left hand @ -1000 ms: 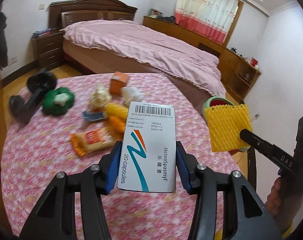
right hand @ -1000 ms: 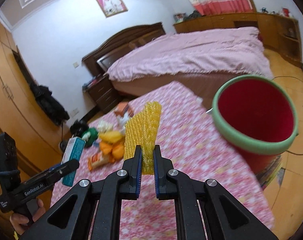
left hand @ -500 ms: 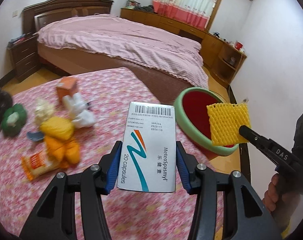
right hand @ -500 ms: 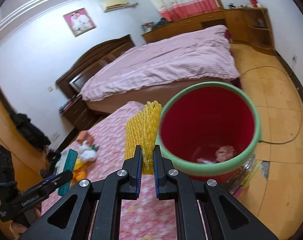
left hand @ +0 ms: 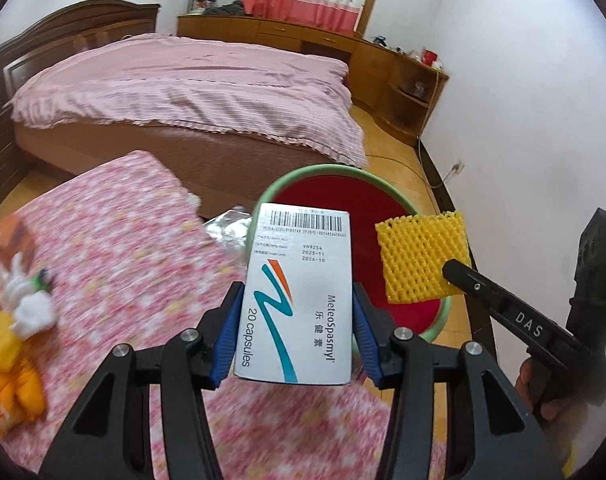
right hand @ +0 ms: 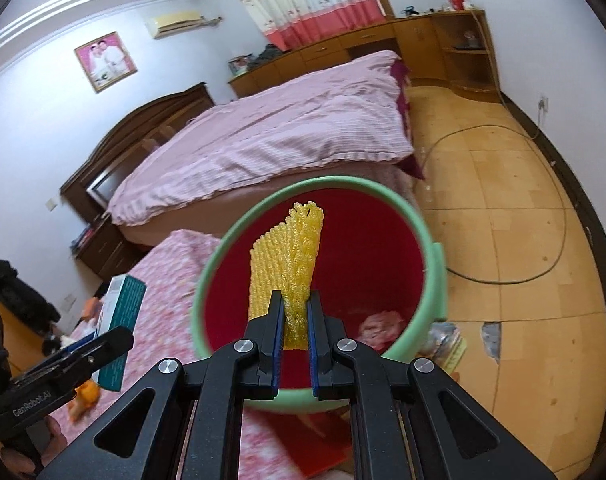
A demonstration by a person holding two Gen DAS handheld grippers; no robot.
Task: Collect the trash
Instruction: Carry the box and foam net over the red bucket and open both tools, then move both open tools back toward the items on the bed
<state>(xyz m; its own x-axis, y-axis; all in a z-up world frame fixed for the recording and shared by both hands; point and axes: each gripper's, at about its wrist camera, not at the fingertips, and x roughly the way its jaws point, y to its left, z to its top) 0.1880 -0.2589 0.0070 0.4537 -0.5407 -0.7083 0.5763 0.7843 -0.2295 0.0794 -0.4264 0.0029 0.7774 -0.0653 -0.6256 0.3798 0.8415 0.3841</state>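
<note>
My left gripper (left hand: 295,312) is shut on a white medicine box (left hand: 299,296) marked "20 capsules", held near the table's edge beside the bin. My right gripper (right hand: 295,320) is shut on a yellow foam net (right hand: 287,264) and holds it over the mouth of the red bin with a green rim (right hand: 219,252). The bin (left hand: 327,170) stands on the floor by the table; some crumpled trash (right hand: 383,324) lies inside. The net (left hand: 423,258) and right gripper also show in the left wrist view, and the box (right hand: 123,312) in the right wrist view.
The round table with a pink flowered cloth (left hand: 115,240) carries more litter at the left: an orange box (left hand: 13,240), white scraps (left hand: 31,304), yellow and orange wrappers (left hand: 7,376). A crinkled clear wrapper (left hand: 227,228) hangs at the table edge. A bed (left hand: 183,88) stands behind.
Both grippers swung right from over the table toward the bin. The foam net moved from beside the bin to over its mouth. Both grips stayed shut.
</note>
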